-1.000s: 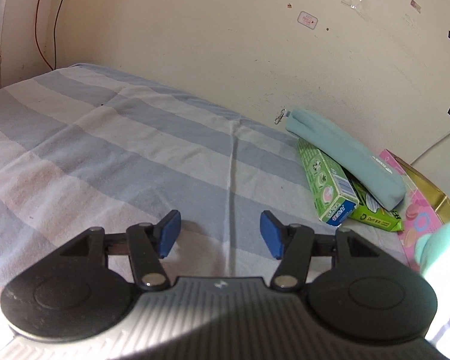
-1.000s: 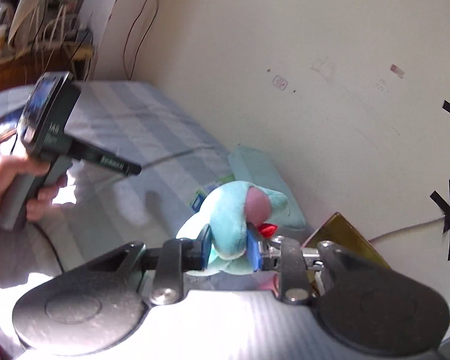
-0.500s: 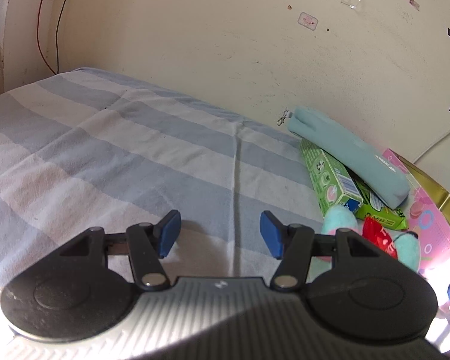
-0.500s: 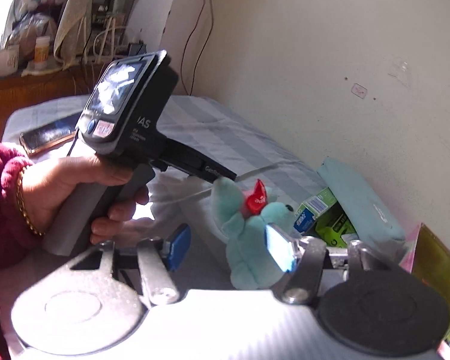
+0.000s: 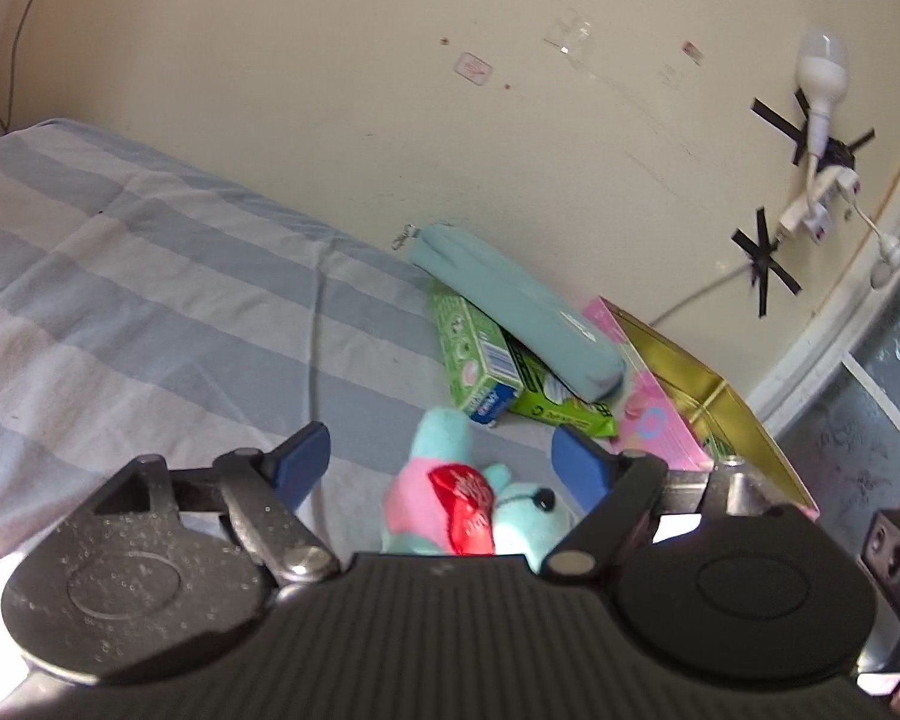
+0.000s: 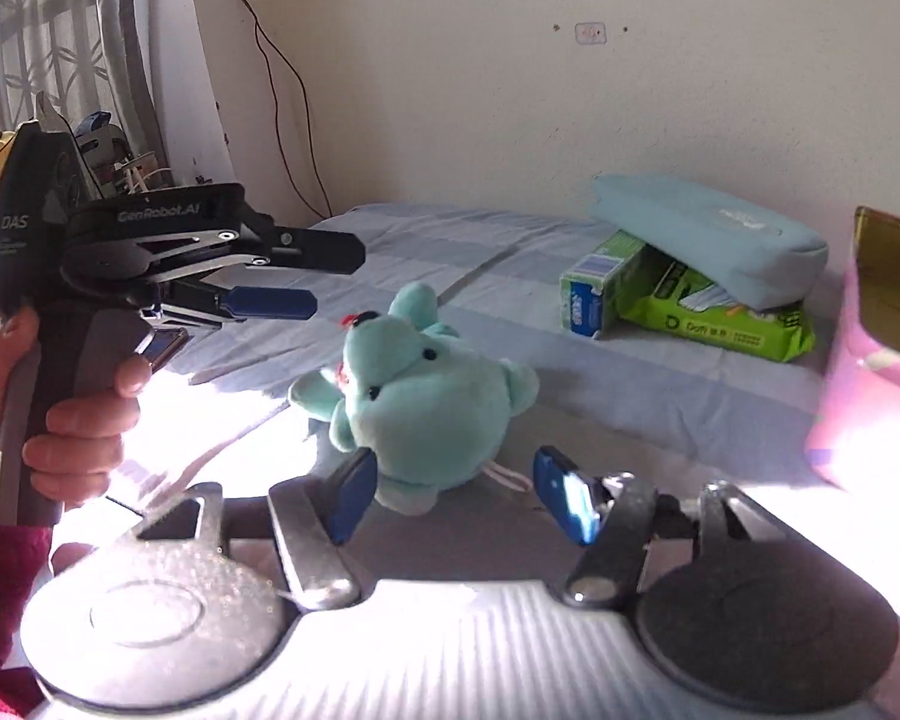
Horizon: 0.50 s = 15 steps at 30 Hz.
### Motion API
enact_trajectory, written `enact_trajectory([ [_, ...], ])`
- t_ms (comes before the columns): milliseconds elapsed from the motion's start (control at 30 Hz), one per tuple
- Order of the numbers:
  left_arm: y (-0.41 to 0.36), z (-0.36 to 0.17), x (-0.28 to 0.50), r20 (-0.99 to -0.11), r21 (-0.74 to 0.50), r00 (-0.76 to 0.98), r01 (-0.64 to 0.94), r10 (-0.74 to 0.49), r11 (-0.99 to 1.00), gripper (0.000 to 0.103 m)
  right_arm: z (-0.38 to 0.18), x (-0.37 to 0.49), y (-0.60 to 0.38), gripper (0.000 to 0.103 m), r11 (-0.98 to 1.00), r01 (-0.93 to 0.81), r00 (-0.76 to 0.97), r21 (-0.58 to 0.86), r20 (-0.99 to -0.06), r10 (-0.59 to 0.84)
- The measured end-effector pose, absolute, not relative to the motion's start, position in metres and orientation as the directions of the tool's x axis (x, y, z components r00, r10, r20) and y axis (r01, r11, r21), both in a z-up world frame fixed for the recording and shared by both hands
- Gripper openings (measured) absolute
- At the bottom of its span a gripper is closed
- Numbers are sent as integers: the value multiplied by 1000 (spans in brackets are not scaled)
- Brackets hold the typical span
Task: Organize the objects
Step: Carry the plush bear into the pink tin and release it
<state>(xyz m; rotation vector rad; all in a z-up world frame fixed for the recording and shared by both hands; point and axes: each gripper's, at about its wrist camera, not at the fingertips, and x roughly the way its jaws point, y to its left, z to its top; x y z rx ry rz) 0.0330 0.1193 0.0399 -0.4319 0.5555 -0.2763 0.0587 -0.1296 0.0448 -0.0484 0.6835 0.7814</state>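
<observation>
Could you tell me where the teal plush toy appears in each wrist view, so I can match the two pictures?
Left wrist view: the teal plush toy lies low at centre, between the left gripper's fingers.
Right wrist view: the toy is at centre, just beyond the right gripper.
Shared landmark: the light blue pouch resting on the green boxes.

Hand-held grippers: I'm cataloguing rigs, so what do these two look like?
Both hand-held grippers, left and right, have blue fingers on metal links, black round discs and a ribbed body. The left one's side reads GenRobot.AI and DAS in pale letters. The person wears a dark red sleeve.
</observation>
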Motion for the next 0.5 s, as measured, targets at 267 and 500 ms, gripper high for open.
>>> enact_trajectory([
  [267,85,14,45,-527,-458,727,194,-441,867,69,26,68,-101,51,735,-656,520,173,-602,605],
  [500,2,72,72,-427,-391,706,420,-565,819,68,71,60,-164,49,833,-552,731,43,-456,508],
])
